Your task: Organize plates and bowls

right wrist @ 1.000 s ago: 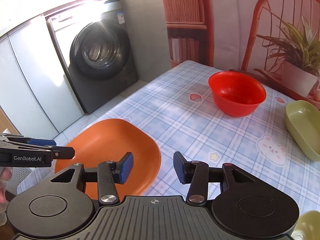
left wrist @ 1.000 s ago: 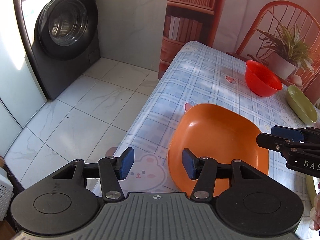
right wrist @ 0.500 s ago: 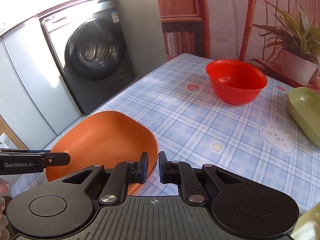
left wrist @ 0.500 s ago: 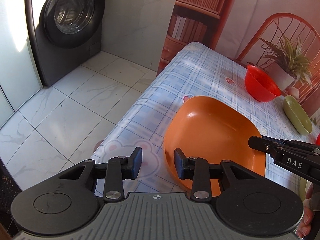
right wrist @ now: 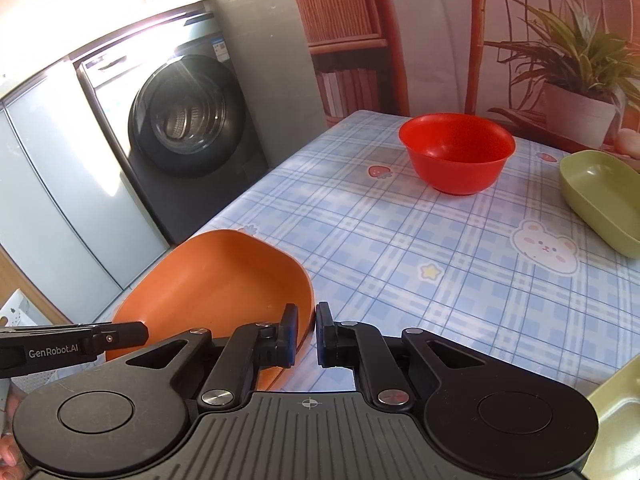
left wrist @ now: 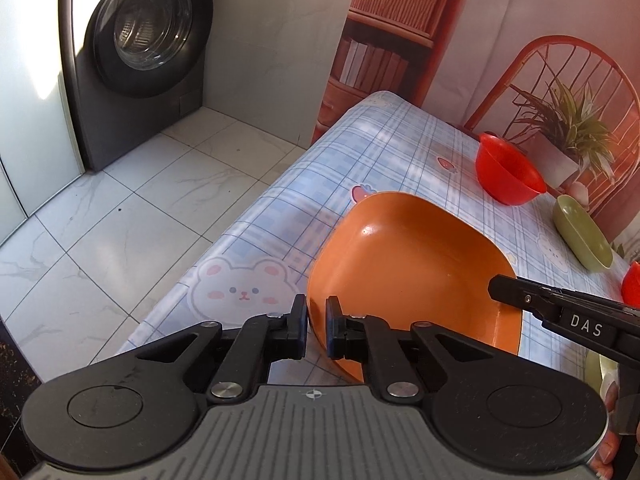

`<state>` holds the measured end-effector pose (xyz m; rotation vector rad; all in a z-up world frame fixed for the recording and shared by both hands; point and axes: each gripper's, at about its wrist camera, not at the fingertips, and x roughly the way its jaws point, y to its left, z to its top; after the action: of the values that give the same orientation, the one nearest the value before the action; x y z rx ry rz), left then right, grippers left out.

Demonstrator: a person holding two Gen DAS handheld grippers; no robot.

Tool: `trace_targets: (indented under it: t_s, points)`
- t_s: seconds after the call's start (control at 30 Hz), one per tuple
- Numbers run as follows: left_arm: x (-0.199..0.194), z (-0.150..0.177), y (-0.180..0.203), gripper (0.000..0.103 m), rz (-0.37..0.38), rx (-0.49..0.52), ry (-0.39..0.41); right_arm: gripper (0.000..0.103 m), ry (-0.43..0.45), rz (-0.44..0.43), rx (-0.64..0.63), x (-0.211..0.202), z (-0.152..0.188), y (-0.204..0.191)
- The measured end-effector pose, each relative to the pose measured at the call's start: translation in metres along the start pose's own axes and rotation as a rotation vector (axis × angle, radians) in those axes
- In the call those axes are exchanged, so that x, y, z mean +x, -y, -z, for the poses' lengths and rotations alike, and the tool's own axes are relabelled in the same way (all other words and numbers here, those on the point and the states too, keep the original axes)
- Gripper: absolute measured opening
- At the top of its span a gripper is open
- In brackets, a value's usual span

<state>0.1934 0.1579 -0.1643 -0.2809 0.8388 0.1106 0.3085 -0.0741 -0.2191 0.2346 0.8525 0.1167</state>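
Note:
An orange squarish plate (left wrist: 416, 264) is held at the near left corner of the checked table, tilted. My left gripper (left wrist: 317, 330) is shut on its near left rim. My right gripper (right wrist: 307, 334) is shut on its right rim; the plate also shows in the right wrist view (right wrist: 216, 276). The right gripper's fingers (left wrist: 516, 290) reach the plate from the right in the left wrist view. A red bowl (right wrist: 457, 152) stands upright at the far side. A green dish (right wrist: 604, 196) lies to its right.
The table (right wrist: 400, 240) has a blue checked cloth with bear prints. A washing machine (left wrist: 140, 48) stands on the tiled floor to the left. A potted plant (right wrist: 576, 80) and a chair stand behind the table. Another pale green dish (right wrist: 616, 400) lies at the near right.
Both grippers went from open to shut on opposite rims of the orange plate. The plate's near edge now sits higher and tilted.

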Motion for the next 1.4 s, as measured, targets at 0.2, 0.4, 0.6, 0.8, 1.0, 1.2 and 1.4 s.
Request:
trace_targets:
  t_s: [0.2, 0.4, 0.6, 0.8, 1.0, 1.2, 1.4]
  points:
    - [-0.014, -0.006, 0.015, 0.01, 0.018, 0.047, 0.025, 0.009, 0.047, 0.018, 0.034, -0.027, -0.003, 0.008]
    - [-0.023, -0.019, 0.053, 0.01, 0.07, 0.139, 0.062, 0.009, 0.133, 0.063, 0.087, -0.069, -0.007, 0.031]
    - [-0.026, -0.022, 0.108, 0.01, 0.165, 0.262, 0.076, 0.009, 0.194, 0.151, 0.175, -0.121, 0.003, 0.072]
    - [-0.021, -0.006, 0.161, 0.01, 0.281, 0.379, 0.06, 0.009, 0.213, 0.275, 0.24, -0.169, 0.033, 0.11]
    - [-0.007, 0.023, 0.205, 0.01, 0.371, 0.478, -0.01, 0.009, 0.205, 0.346, 0.34, -0.202, 0.072, 0.143]
    - [0.011, 0.044, 0.232, 0.01, 0.383, 0.584, -0.052, 0.01, 0.196, 0.356, 0.413, -0.21, 0.098, 0.162]
    - [0.024, 0.052, 0.24, 0.01, 0.323, 0.633, -0.057, 0.01, 0.169, 0.333, 0.425, -0.202, 0.106, 0.163]
